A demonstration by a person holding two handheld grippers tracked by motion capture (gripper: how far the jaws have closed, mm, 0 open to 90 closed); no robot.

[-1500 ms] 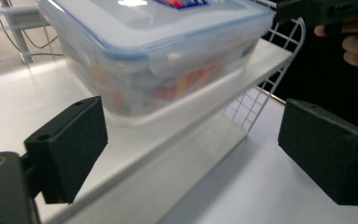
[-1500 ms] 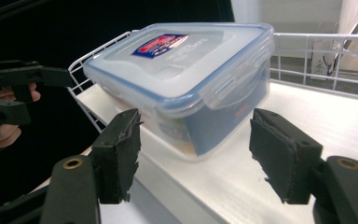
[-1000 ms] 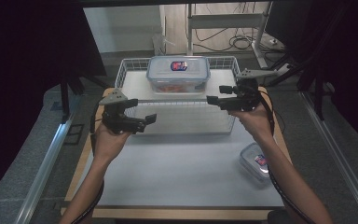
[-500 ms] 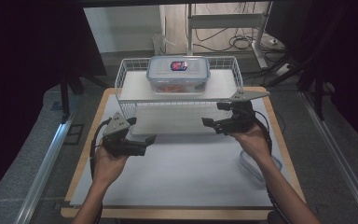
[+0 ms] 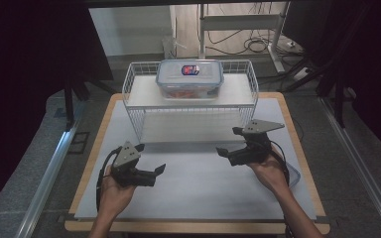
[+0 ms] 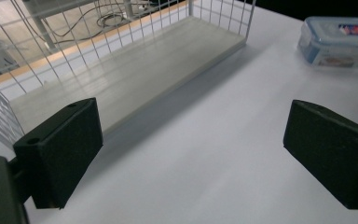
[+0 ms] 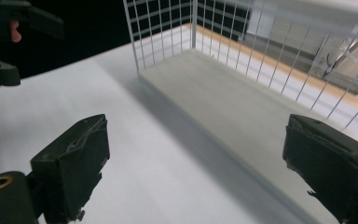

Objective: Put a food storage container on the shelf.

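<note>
Tools have dropped from the white wire rack [image 5: 144,116] to lower frame: my left tool [image 5: 151,171] and right tool [image 5: 226,142] gape empty, the right just opened; clear lidded box [image 5: 190,79] sits delivered.

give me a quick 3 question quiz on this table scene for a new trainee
1. True or false: the lidded container sits on the top shelf of the wire rack.
2. What is between the jaws of the left gripper? A) a container B) nothing C) a cable
3. Where does the second container lie, going by the left gripper view?

Key
1. True. It rests on the upper shelf, towards the middle.
2. B. In the left gripper view the jaws stand wide apart over the bare white table top. The right gripper is open and empty too, its jaws having just been opening.
3. On the table top, outside the rack, past its end.
</note>
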